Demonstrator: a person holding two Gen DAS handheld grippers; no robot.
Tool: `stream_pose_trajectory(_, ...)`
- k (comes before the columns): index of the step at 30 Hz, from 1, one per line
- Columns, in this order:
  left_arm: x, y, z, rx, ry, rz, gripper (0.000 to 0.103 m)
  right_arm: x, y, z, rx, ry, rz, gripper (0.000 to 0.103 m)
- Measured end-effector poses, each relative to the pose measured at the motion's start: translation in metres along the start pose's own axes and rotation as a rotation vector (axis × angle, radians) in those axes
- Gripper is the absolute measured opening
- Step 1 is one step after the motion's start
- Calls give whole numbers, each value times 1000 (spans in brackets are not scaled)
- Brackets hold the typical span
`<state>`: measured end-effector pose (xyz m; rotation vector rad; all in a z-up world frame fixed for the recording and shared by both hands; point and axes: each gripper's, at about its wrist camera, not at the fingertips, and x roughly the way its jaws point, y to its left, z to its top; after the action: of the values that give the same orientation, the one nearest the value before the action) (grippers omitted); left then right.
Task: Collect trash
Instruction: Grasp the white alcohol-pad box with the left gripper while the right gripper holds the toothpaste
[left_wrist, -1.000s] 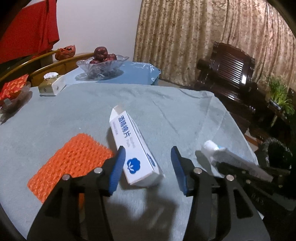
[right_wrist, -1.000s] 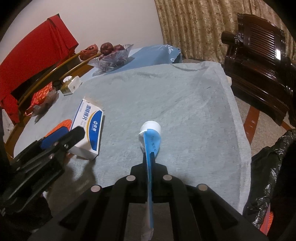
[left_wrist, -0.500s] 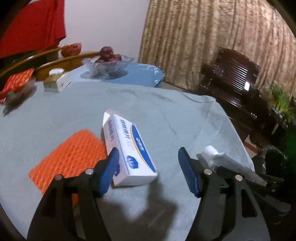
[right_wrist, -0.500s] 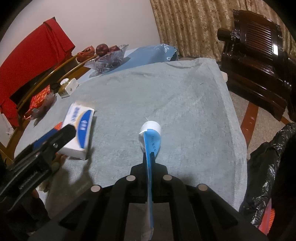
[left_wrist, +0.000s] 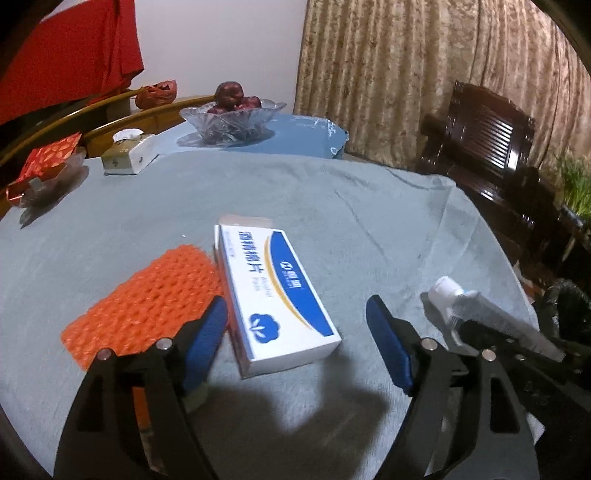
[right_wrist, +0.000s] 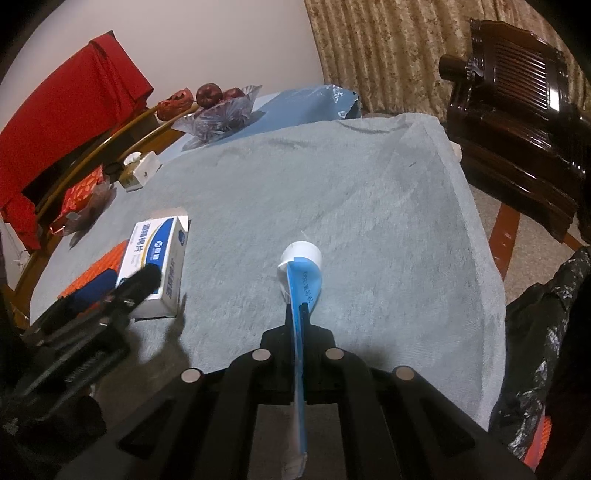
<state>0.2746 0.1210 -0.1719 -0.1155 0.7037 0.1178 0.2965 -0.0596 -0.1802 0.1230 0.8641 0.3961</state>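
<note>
A white and blue cardboard box (left_wrist: 275, 299) lies on the grey-blue tablecloth (left_wrist: 258, 192), beside an orange foam net (left_wrist: 147, 306). My left gripper (left_wrist: 295, 339) is open, its blue pads either side of the box's near end, just above it. My right gripper (right_wrist: 299, 314) is shut on a flattened blue and white tube (right_wrist: 301, 273) with a white cap, held above the cloth. The tube also shows in the left wrist view (left_wrist: 480, 306). The box shows in the right wrist view (right_wrist: 157, 258) with the left gripper (right_wrist: 122, 291) over it.
A black trash bag (right_wrist: 546, 332) hangs off the table's right edge. A glass fruit bowl (left_wrist: 232, 118), a tissue box (left_wrist: 127, 153) and red wrappers (left_wrist: 40, 166) sit at the far side. A dark wooden chair (right_wrist: 517, 122) stands to the right.
The box has tipped from standing on its edge to lying flat. My left gripper has opened wider and shifted slightly left. The right gripper keeps holding the tube.
</note>
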Motion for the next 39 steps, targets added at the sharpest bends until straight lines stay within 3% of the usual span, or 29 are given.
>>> stream_pose_trajectory(10,21,-3,1,-4,84,73,76,2,-5,0,7,6,5,2)
stream_pose_trajectory(13,28,1,1,-22,121,89,71,3,-3,-1,2,7,10,2)
stream_pose_trajectory(16,25,3,0,-27,108,79,64,3,-2,-1,3,9,11,2)
stream_pose_trajectory(22,7,8,0,-56,34,42,62,-2,0,-2,-6,3,15,2)
stream_pose_trajectory(28,-19,-2,-2,-18,6,-12,61,-13,4,-2,-18,-7,21,2)
stream_pose_trajectory(35,-10,-4,-28,12,131,-3,63,-16,1,-10,-9,9,20,2)
stream_pose_trajectory(39,-7,-5,-25,14,131,20,69,-14,-2,-11,-3,14,18,2)
